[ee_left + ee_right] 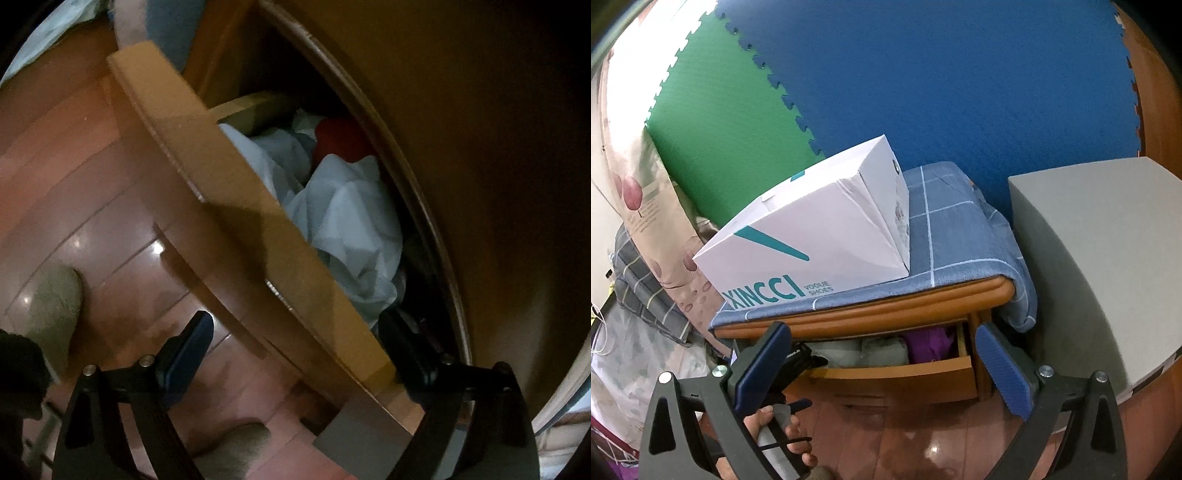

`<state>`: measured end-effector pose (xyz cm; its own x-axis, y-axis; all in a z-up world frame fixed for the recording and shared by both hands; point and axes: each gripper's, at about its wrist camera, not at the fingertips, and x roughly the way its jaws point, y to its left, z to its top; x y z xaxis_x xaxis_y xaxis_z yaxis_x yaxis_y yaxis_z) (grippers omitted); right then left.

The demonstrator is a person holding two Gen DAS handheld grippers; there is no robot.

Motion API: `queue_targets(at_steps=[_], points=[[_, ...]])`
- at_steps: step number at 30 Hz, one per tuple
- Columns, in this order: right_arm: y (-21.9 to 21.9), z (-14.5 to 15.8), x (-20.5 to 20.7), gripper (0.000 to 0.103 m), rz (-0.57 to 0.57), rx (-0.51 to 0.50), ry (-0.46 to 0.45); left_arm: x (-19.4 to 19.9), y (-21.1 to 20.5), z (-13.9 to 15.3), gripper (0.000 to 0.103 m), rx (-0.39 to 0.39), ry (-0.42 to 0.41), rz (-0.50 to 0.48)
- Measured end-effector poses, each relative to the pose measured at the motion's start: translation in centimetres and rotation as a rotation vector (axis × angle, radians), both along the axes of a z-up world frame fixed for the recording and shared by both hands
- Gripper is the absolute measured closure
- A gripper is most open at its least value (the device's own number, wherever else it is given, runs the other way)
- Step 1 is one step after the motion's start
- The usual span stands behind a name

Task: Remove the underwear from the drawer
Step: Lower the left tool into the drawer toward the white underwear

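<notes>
The wooden drawer (236,192) is pulled out, and its front panel runs slantwise across the left wrist view. Inside lie a crumpled pale blue-white cloth (347,221) and a red cloth (340,144) further in. My left gripper (295,347) is open and straddles the near end of the drawer front, with one finger (402,347) inside the drawer and the other (192,347) outside over the floor. In the right wrist view the same drawer (897,369) shows grey cloth (882,350) and purple cloth (931,341). My right gripper (884,369) hangs open in front of it, holding nothing.
A white shoe box (820,229) sits on the nightstand's blue checked cover (953,229). A grey block (1089,258) stands to the right. Blue foam mats (942,74) line the wall. A hand (772,421) holds the left gripper. Two slippers (55,306) rest on the wooden floor (92,184).
</notes>
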<state>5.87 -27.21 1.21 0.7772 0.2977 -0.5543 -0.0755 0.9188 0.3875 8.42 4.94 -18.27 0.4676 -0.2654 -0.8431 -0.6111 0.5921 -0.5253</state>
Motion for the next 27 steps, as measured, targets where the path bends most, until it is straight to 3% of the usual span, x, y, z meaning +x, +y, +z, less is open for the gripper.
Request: queue_targets(at_steps=[2, 5, 17, 27], points=[[0.1, -0.1, 0.1, 0.001, 0.004, -0.002, 0.006, -0.4, -0.6, 0.0, 0.012, 0.035, 0.003, -0.026], [0.0, -0.2, 0.1, 0.001, 0.006, -0.016, 0.004, -1.2, -0.4, -1.0, 0.012, 0.022, 0.004, -0.031], [-1.0, -0.6, 0.2, 0.001, -0.029, -0.002, 0.028, -3.7, -0.3, 0.2, 0.012, 0.032, 0.094, -0.107], [-0.9, -0.8, 0.3, 0.001, -0.018, -0.011, 0.041, -2.3, 0.7, 1.3, 0.012, 0.045, 0.131, -0.149]])
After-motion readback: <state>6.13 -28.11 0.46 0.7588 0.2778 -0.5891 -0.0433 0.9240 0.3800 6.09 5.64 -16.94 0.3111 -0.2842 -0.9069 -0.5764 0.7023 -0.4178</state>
